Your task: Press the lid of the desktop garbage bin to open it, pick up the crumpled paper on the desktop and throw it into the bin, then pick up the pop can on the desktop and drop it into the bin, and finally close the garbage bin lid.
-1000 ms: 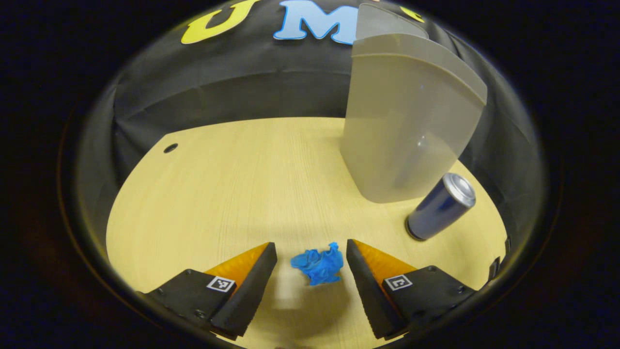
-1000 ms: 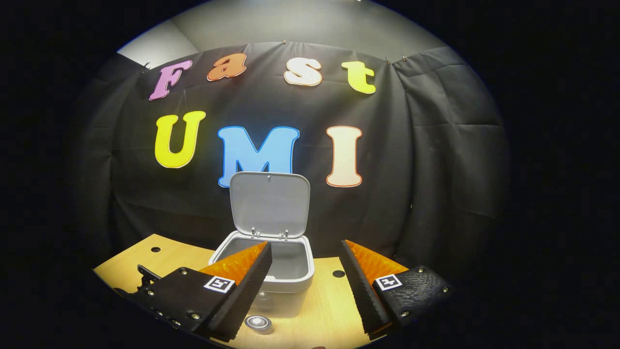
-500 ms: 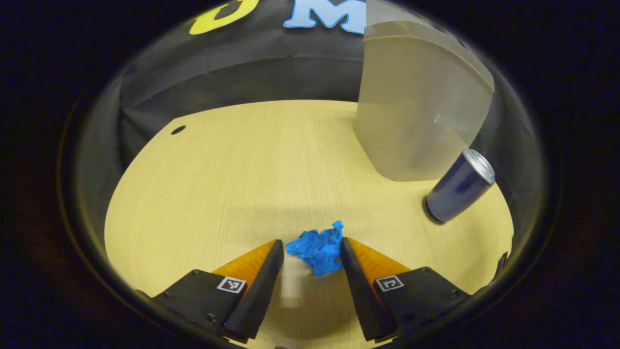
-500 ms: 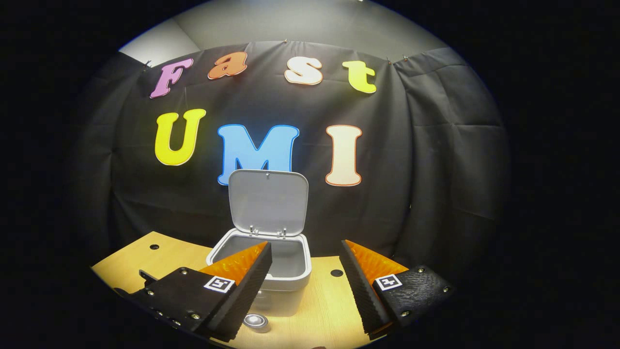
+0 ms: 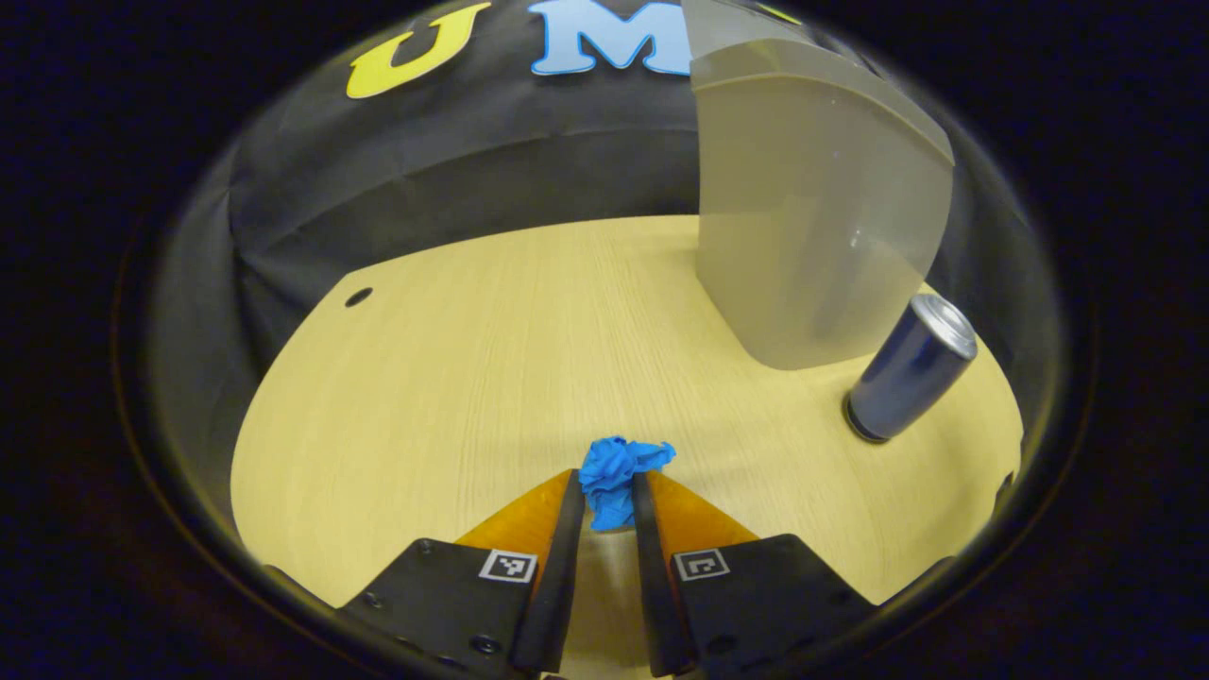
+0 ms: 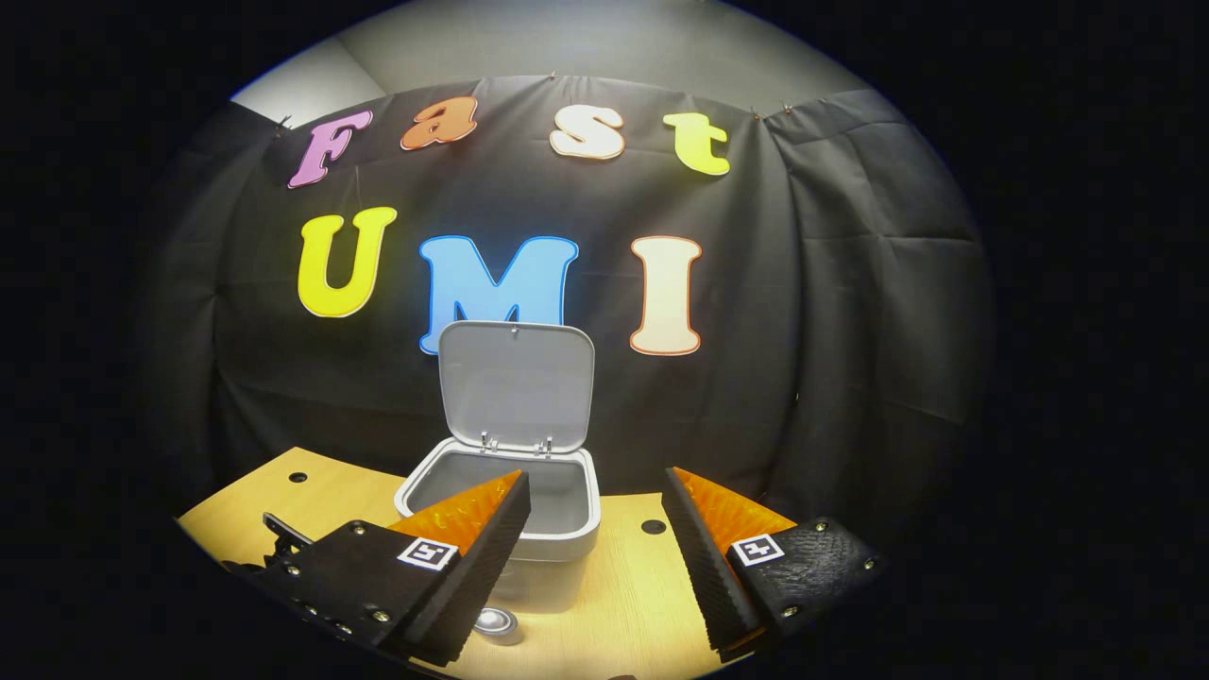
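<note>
Left gripper view puts us right on the action: the left gripper (image 5: 604, 510) has its 2 fingers pinched onto the blue crumpled paper (image 5: 616, 477), low over the wooden worktop (image 5: 491, 359). Most of the wad bulges out past the fingertips, so this looks like a shallow hold on the near part of the ball. That's the first risk: crumpled paper compresses and springs, and a quick lift or swing could let it squirm out and drop short of the bin.

Off to the right in this view stands the grey garbage bin (image 5: 812, 227), tall wall facing us, and just beside its base the dark blue pop can (image 5: 909, 368) stands upright. A low carry across that corner could clip the can and send it rolling, or bump the paper against the bin wall instead of clearing the rim.

Right gripper view shows the right gripper (image 6: 595, 538) hanging with fingers spread wide, holding nothing, pointed at the bin with its lid (image 6: 515, 382) standing upright above the mouth. If that gripper drifts forward it could knock the lid down before the paper arrives.
</note>
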A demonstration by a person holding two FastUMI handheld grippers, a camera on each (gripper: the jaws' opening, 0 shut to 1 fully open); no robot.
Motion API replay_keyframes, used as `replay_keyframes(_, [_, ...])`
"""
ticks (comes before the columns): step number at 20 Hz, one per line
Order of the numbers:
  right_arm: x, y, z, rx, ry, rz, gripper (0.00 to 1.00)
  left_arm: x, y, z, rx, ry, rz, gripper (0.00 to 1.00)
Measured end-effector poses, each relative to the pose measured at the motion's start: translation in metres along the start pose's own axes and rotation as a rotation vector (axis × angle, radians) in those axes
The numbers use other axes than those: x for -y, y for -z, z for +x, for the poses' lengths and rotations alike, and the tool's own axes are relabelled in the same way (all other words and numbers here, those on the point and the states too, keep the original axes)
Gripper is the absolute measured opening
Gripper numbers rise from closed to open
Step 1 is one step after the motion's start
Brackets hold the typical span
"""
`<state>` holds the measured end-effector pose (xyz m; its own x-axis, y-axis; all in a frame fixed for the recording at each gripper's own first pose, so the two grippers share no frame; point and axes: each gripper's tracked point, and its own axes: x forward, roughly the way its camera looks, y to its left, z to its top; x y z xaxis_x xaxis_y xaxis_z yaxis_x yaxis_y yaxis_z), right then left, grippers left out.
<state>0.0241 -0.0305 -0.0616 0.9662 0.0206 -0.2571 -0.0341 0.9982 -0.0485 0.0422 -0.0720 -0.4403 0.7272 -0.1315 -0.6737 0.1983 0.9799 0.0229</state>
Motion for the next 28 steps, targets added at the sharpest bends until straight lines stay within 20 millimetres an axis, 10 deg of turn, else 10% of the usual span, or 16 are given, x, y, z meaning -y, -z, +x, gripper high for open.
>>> replay_keyframes(28, [0.002, 0.010, 0.001, -0.003, -0.018, 0.045, 0.90, 0.037, -0.259, -0.108, 0.505, 0.103, 0.017, 0.40])
